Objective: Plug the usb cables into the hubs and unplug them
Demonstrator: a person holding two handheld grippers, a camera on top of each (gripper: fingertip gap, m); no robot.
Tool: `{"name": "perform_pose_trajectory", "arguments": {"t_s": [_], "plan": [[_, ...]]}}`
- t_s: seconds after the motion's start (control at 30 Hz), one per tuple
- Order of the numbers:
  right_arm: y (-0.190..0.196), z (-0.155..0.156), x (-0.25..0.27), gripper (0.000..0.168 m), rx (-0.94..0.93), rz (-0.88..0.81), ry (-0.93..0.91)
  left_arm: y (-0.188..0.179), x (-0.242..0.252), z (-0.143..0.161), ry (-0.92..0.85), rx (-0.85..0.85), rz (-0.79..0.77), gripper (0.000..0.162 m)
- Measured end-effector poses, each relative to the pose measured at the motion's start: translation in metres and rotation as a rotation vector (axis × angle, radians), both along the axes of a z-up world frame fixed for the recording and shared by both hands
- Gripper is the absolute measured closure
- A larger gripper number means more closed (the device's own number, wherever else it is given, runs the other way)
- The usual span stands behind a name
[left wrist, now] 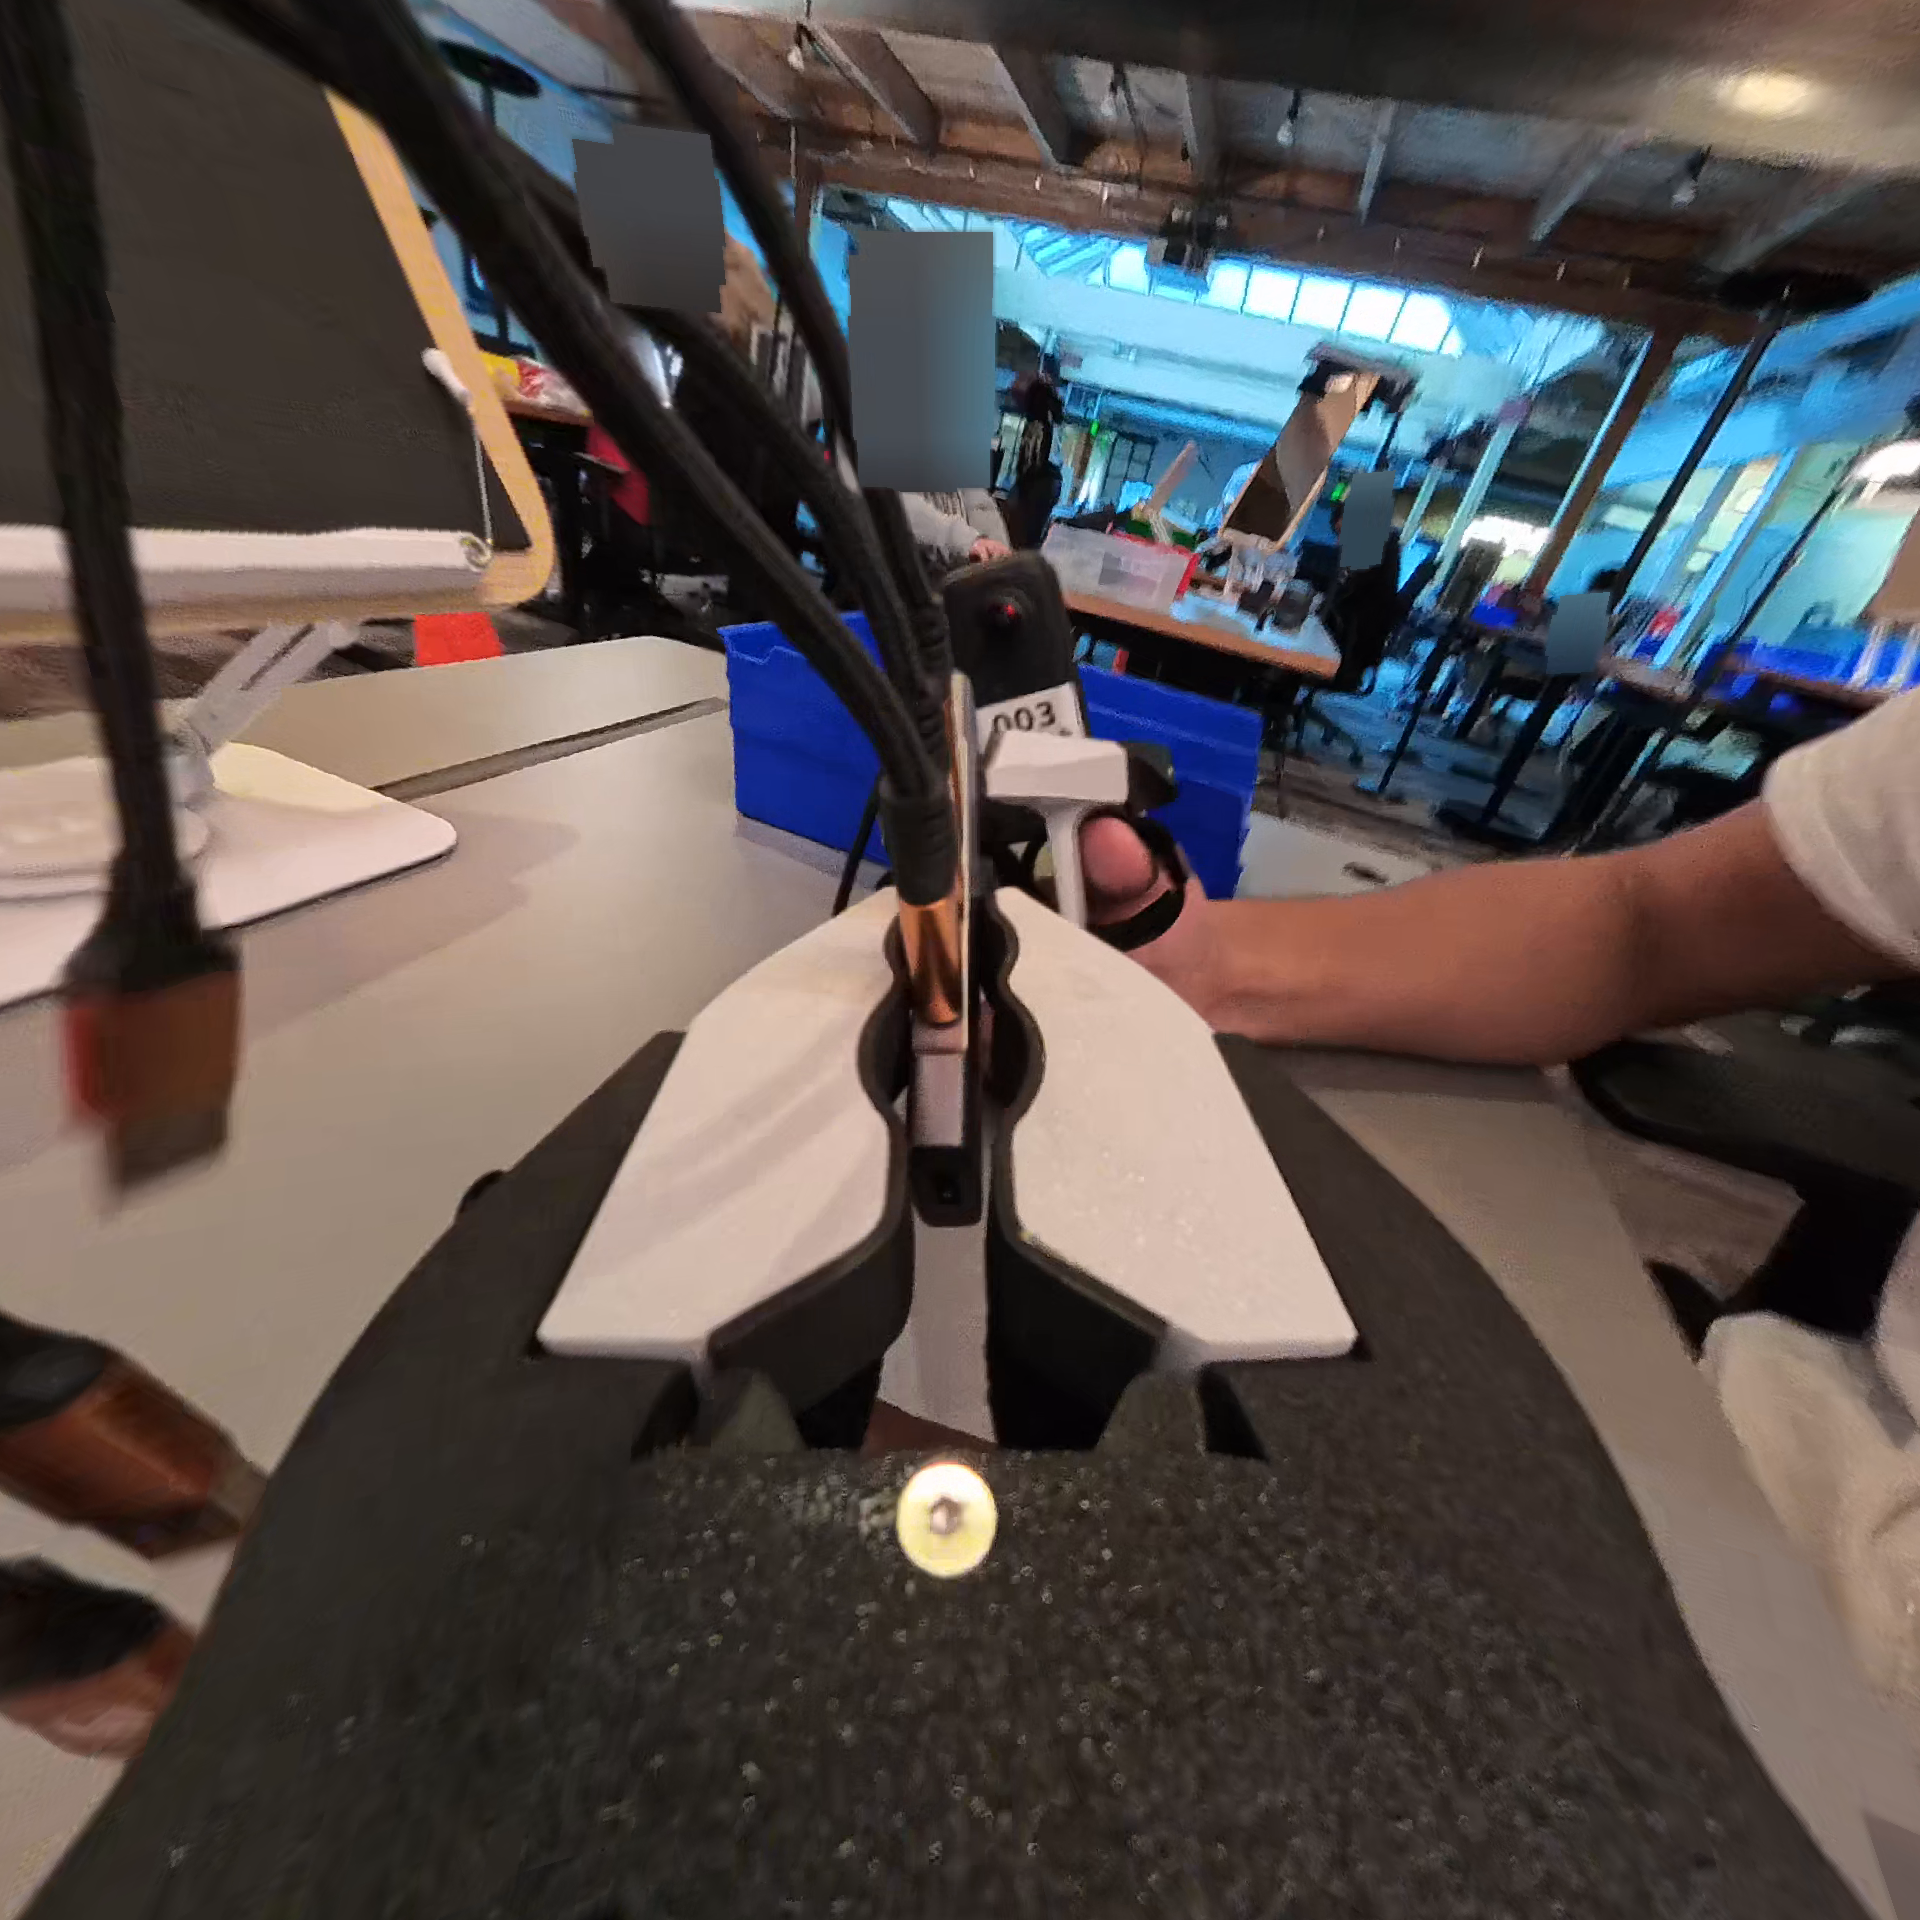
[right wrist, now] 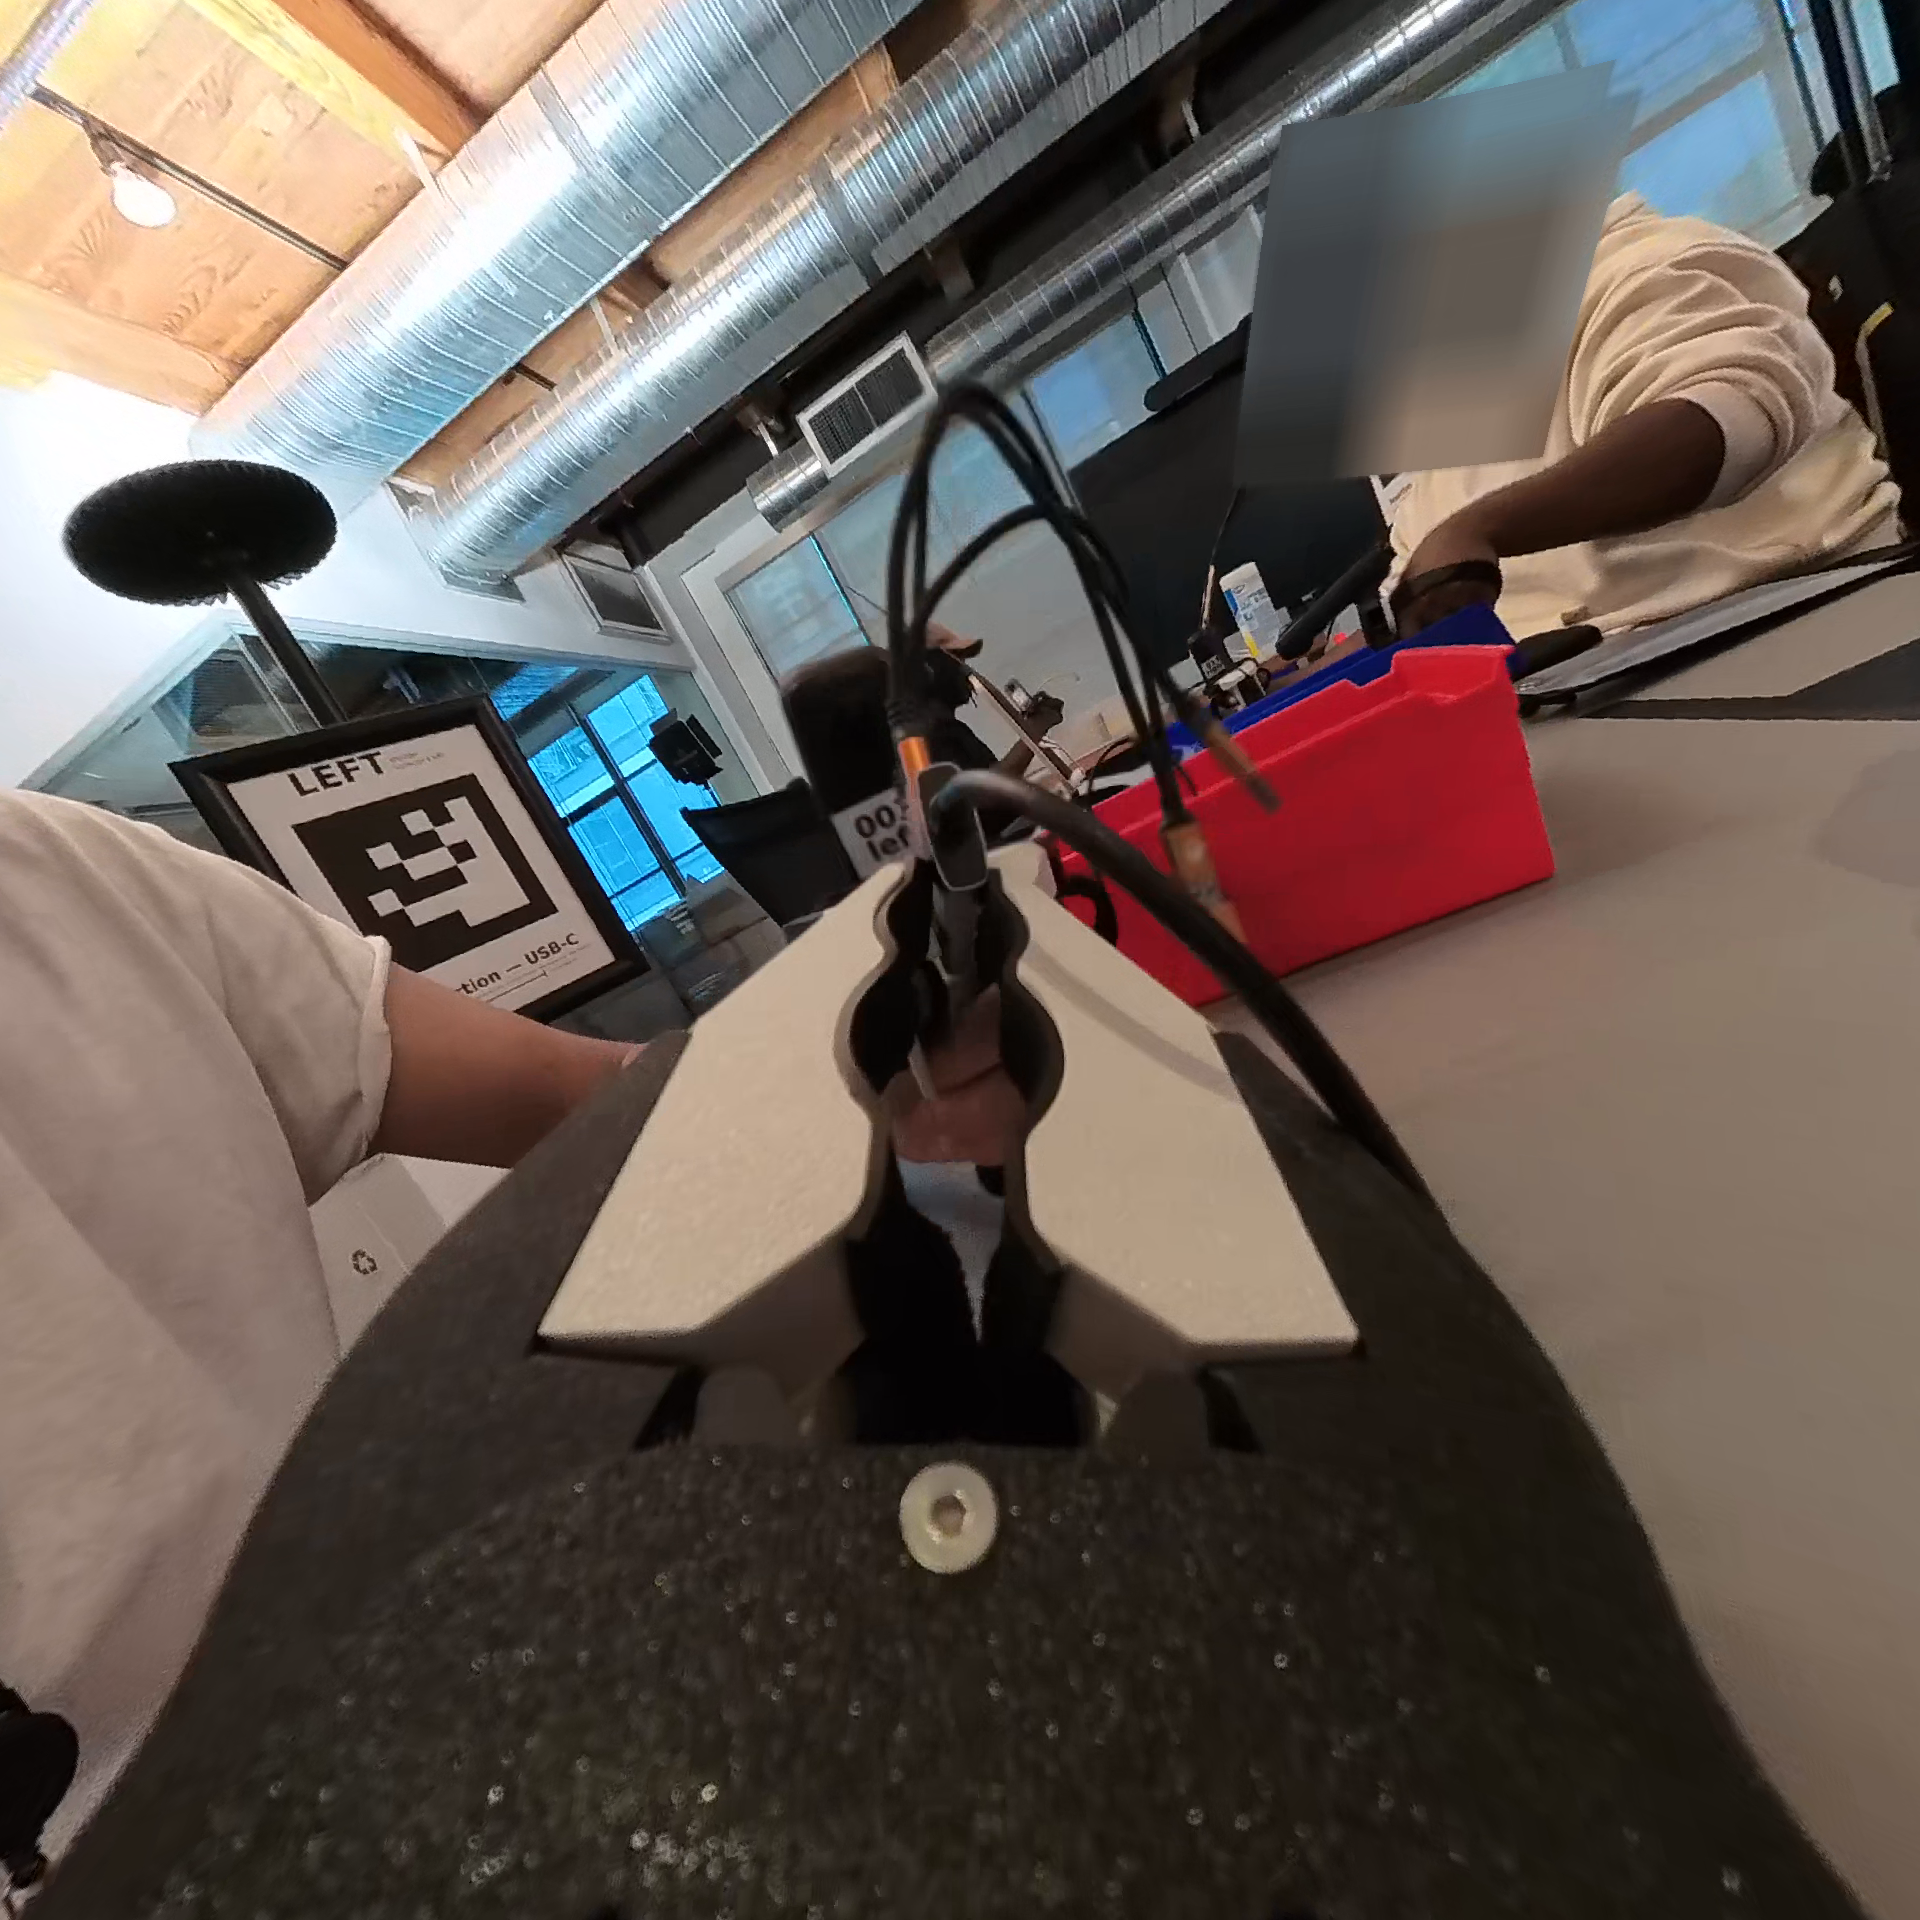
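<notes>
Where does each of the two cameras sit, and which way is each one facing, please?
Left wrist view: on the left gripper, facing along its fingers at a clamped cable plug, blue bin behind; the person's forearm shows.
Right wrist view: on the right gripper, tilted upward toward ceiling ducts, red bin beyond; a white sleeve shows.
Shared: the same cable junction, each gripper facing the other.

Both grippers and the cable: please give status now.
Left gripper shut on cable plug. Right gripper shut on dark connector. Loose cables hang left; red bin beside.
</notes>
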State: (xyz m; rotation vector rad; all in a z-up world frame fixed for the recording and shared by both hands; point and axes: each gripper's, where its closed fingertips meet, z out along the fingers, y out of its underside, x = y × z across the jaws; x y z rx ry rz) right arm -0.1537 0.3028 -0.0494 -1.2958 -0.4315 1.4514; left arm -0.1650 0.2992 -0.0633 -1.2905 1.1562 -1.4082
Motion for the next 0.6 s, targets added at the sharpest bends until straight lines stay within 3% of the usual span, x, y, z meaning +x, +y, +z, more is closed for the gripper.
{"name": "perform_pose_trajectory", "arguments": {"t_s": [0.1, 0.23, 0.37, 0.47, 0.53, 0.6], "plan": [[0.010, -0.013, 0.001, 0.162, -0.051, -0.047, -0.074, 0.013, -0.001, -0.003, 0.068, 0.170, 0.079, 0.153], [0.027, -0.042, -0.005, 0.136, -0.178, -0.167, -0.268, 0.065, -0.007, -0.005, 0.196, 0.436, 0.303, 0.153], [0.032, -0.059, 0.001, 0.137, -0.074, -0.429, -0.678, 0.104, -0.006, -0.022, 0.382, 0.742, 0.533, 0.153], [0.038, -0.048, 0.021, 0.140, 0.083, -0.700, -0.917, 0.102, 0.005, -0.040, 0.469, 0.958, 0.592, 0.152], [0.038, -0.042, 0.020, 0.145, 0.116, -0.755, -0.939, 0.093, 0.013, -0.043, 0.483, 1.093, 0.600, 0.152], [0.037, -0.049, 0.015, 0.145, 0.104, -0.754, -0.973, 0.084, 0.019, -0.046, 0.465, 1.114, 0.597, 0.152]]}}
